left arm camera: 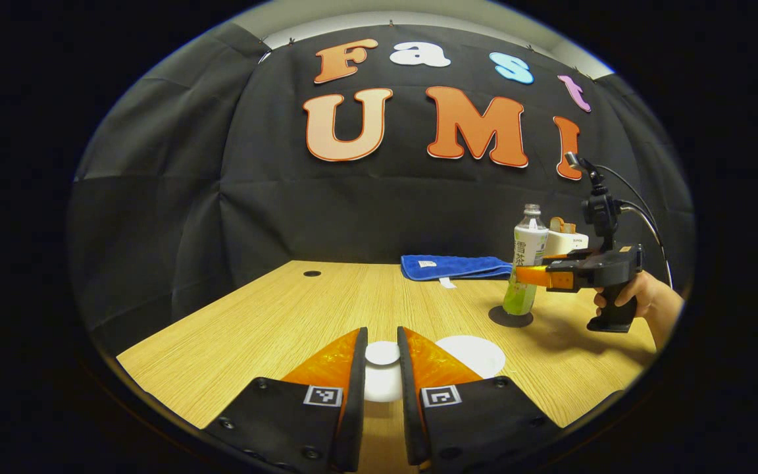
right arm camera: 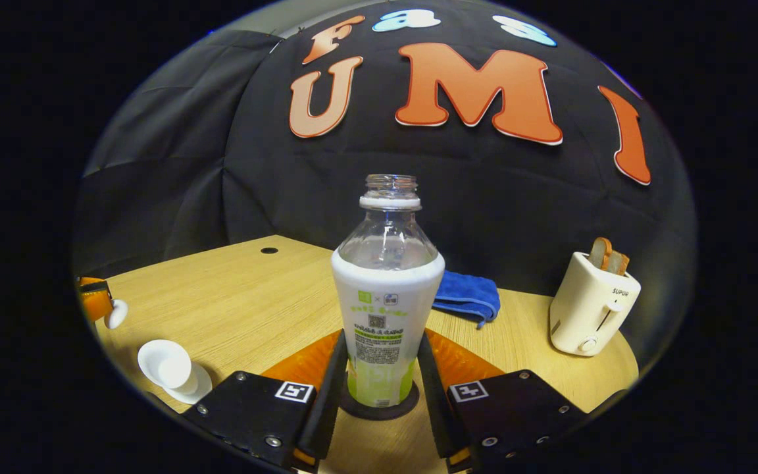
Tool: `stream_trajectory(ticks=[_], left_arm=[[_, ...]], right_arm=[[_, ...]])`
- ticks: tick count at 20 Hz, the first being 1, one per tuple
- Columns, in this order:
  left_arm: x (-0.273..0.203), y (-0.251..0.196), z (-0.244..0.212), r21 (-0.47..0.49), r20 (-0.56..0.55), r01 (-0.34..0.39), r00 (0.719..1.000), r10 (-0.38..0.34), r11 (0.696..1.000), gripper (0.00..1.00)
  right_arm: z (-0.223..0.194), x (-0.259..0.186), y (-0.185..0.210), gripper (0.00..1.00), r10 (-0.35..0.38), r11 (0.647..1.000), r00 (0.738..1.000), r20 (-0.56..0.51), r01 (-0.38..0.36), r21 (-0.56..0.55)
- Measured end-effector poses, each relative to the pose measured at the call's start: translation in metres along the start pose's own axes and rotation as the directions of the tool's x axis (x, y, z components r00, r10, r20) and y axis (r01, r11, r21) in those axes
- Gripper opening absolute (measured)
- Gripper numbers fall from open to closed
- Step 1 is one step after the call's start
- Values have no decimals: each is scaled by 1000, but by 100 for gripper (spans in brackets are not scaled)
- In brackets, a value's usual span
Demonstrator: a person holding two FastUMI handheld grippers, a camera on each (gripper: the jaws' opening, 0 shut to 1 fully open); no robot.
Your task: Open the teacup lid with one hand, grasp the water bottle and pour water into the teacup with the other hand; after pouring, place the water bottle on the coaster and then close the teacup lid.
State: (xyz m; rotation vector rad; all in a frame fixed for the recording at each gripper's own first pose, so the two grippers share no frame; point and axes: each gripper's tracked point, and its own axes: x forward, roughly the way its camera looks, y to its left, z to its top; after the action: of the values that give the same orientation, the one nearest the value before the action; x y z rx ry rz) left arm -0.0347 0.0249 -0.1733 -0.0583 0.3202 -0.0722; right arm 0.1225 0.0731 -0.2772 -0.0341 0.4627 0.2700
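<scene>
The table (right arm camera: 234, 289) carries a toaster (right arm camera: 591, 309) well to the right of the right tongs (right arm camera: 382, 368), which are clenched on the water bottle (right arm camera: 385, 309) standing uncapped on the coaster (right arm camera: 379, 409). The teacup (right arm camera: 172, 370) sits open far to their left. The left tongs (left arm camera: 382, 368) grip the teacup lid (left arm camera: 382, 378), lifted above the table.

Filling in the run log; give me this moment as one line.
left gripper: shut on teacup lid | right gripper: around water bottle on coaster | teacup: uncovered
</scene>
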Motion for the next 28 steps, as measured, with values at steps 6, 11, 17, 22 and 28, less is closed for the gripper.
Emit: stream_trajectory(ticks=[6,11,17,22,28], left_arm=[[1,-3,-4,-5,-11,-1,1000,1,1000,29],[11,-18,6,-21,14,36,999,-36,999,30],[26,-57,17,-32,40,121,992,-120,992,33],[37,-77,10,-28,20,158,987,-158,987,30],[44,-89,-15,11,-37,169,985,-168,986,30]], right_arm=[[-7,11,-3,60,-3,998,1000,-26,4,65],[-10,7,1,69,33,991,999,-41,-27,132],[9,-17,-4,96,10,992,999,33,-14,126],[17,-48,-14,98,-20,993,996,85,9,118],[28,-84,-23,97,-48,989,989,139,28,145]])
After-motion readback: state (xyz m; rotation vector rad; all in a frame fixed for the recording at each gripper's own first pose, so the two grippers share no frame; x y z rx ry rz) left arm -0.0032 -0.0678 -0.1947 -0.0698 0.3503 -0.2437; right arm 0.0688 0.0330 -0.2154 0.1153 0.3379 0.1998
